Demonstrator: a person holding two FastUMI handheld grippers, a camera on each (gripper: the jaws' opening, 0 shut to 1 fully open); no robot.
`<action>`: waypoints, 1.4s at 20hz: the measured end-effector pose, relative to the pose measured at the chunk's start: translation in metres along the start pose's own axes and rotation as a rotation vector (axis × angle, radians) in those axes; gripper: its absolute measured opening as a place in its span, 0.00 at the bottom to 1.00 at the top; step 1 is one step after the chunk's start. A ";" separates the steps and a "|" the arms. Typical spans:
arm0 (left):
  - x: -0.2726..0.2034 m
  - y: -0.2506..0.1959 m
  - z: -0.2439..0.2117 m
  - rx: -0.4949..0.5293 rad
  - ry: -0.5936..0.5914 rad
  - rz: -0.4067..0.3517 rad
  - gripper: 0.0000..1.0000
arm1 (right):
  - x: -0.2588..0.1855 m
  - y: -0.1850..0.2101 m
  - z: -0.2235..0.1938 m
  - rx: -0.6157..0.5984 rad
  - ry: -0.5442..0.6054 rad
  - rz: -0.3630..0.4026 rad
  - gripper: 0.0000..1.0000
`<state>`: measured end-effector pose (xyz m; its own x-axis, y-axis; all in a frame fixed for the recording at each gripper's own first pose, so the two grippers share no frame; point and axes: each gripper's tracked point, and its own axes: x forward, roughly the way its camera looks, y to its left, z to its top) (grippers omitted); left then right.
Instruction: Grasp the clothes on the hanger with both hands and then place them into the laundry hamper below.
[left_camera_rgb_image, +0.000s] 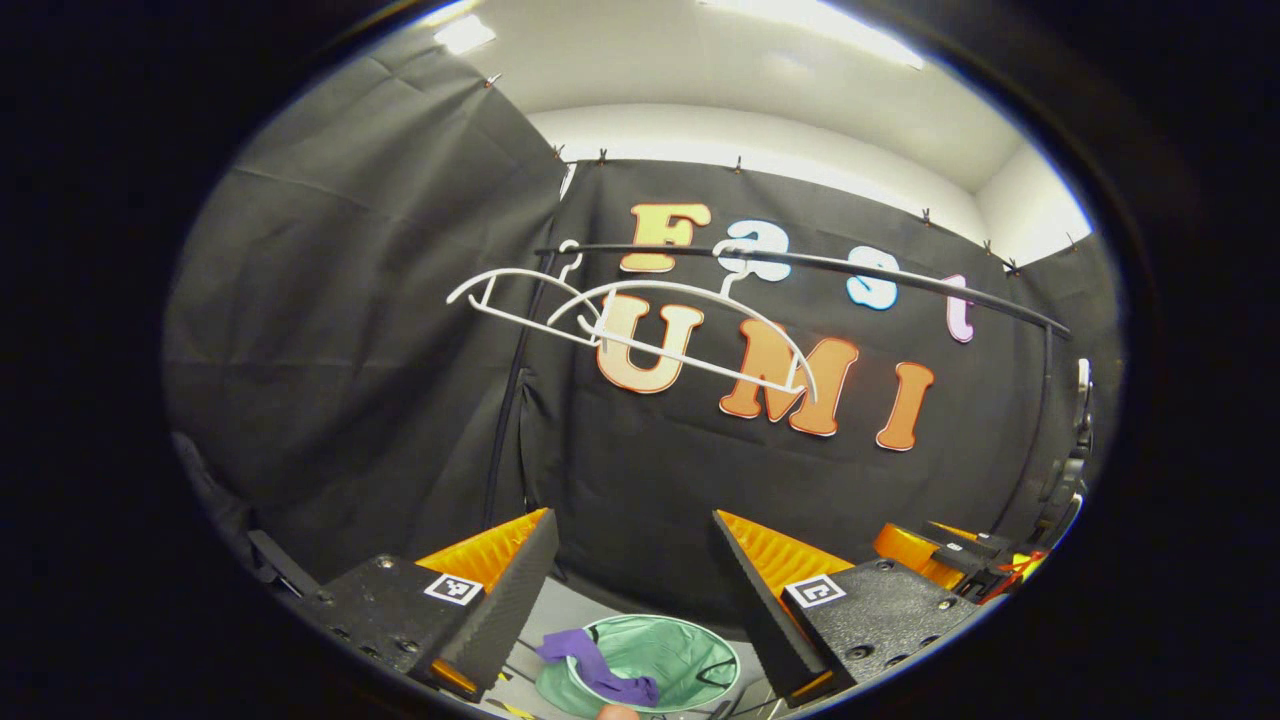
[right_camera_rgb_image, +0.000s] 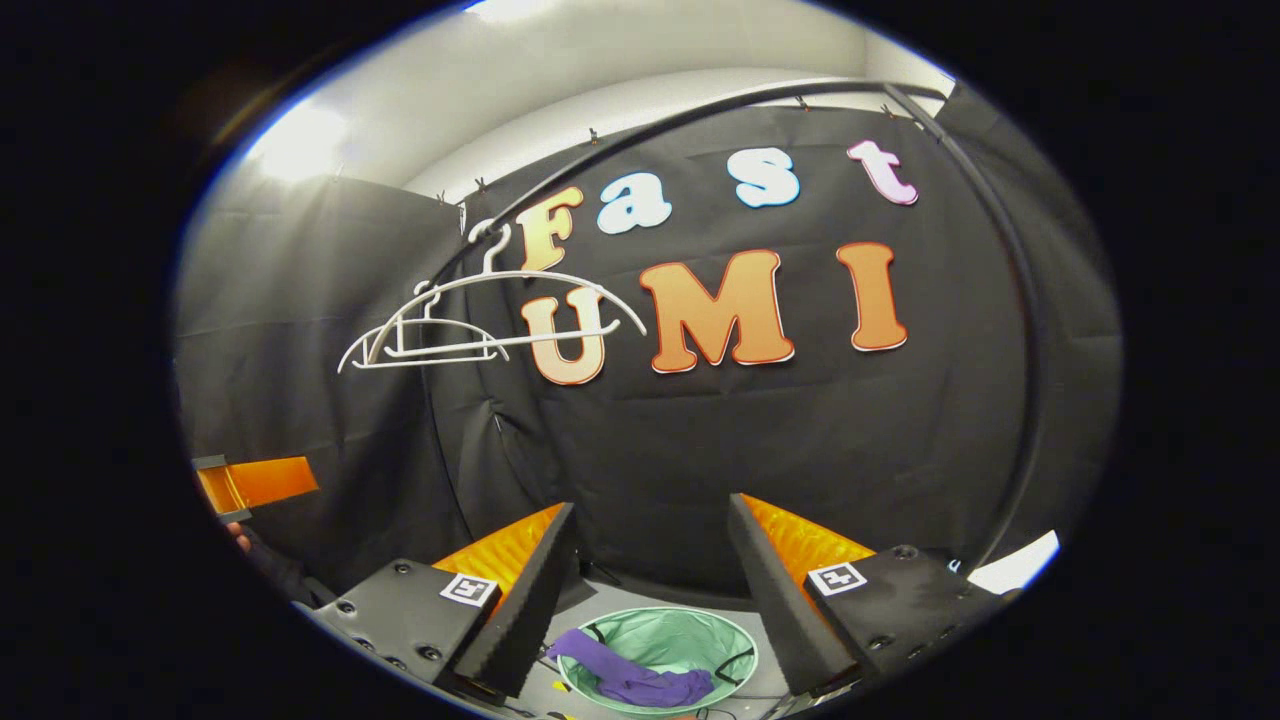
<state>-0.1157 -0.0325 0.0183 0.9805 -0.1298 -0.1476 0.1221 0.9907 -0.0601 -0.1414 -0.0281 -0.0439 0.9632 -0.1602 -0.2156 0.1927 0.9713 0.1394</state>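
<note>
The purple garment (right_camera_rgb_image: 630, 680) is seen draped in the hamper (right_camera_rgb_image: 700, 640); the hangers (right_camera_rgb_image: 480, 320) are bare; both tools, left (left_camera_rgb_image: 635, 590) and right (right_camera_rgb_image: 650, 590), are held apart and empty, so the task is judged done.

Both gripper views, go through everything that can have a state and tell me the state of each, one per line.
Left tongs: open, nothing between the fingers.
Right tongs: open, nothing between the fingers.
White hangers: bare, hooked on the rail.
Rail: carries the hangers, no clothes on it.
Purple garment: draped over the hamper rim, partly inside.
Laundry hamper: open on the floor, holding the garment.
</note>
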 end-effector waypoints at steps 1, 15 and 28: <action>-0.006 -0.004 0.004 0.009 -0.016 0.006 0.91 | -0.010 0.009 0.002 0.001 -0.009 0.011 0.89; -0.029 -0.015 0.036 0.013 -0.116 0.040 0.92 | -0.093 0.043 0.031 -0.066 -0.094 0.036 0.97; -0.056 -0.017 0.034 0.034 -0.105 0.038 0.92 | -0.090 0.049 0.025 -0.055 -0.089 0.049 0.97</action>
<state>-0.1675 -0.0407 0.0617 0.9950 -0.0891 -0.0447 0.0881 0.9958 -0.0231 -0.2145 0.0291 0.0066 0.9844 -0.1253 -0.1234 0.1373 0.9860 0.0942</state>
